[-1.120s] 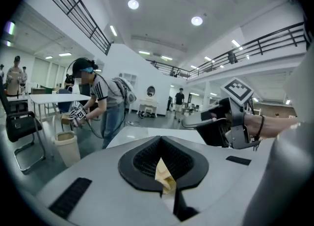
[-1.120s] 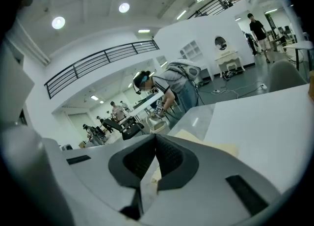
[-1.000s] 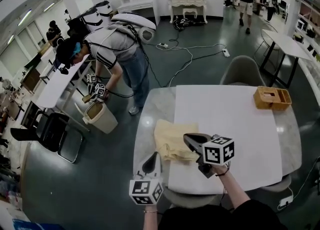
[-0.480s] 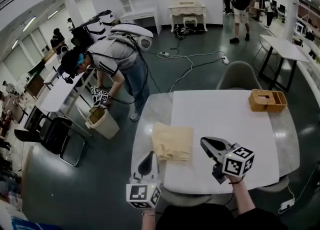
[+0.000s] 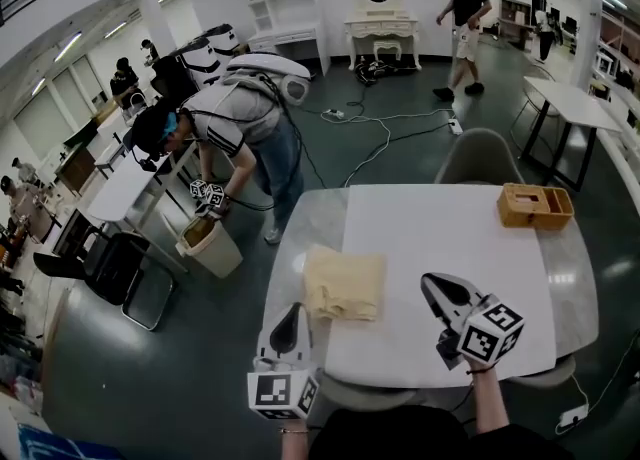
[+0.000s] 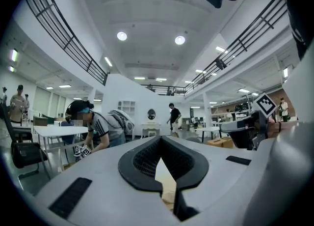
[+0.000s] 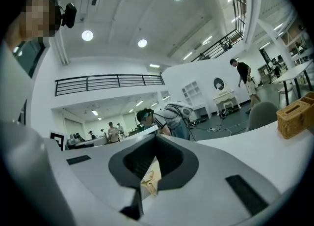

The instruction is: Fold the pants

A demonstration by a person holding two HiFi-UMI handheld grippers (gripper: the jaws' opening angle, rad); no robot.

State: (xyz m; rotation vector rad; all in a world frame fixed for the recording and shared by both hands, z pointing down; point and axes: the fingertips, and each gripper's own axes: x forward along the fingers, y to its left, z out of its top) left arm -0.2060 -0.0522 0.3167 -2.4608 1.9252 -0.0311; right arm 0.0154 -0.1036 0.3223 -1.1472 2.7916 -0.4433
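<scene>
The cream pants (image 5: pixel 345 285) lie folded in a neat rectangle on the round marble table (image 5: pixel 301 216), across the left edge of a white mat (image 5: pixel 450 248). My left gripper (image 5: pixel 292 312) hovers just short of the pants' near left corner, jaws together and empty. My right gripper (image 5: pixel 432 284) is over the mat to the right of the pants, well apart from them, shut with nothing held. In the left gripper view the jaw tips (image 6: pixel 160 137) meet, with cream cloth (image 6: pixel 162 176) showing behind them. The right gripper view shows closed tips (image 7: pixel 157 135) and the cloth (image 7: pixel 149 181) beyond.
A wicker box (image 5: pixel 539 206) sits at the table's far right. A grey chair (image 5: pixel 483 156) stands behind the table. A person (image 5: pixel 235 118) bends over a bin (image 5: pixel 208 245) on the left. Another person (image 5: pixel 462 18) walks at the back.
Both grippers have drawn back from the pants and risen. The right one moved well to the right, off the cloth. The pants stay folded where they lay.
</scene>
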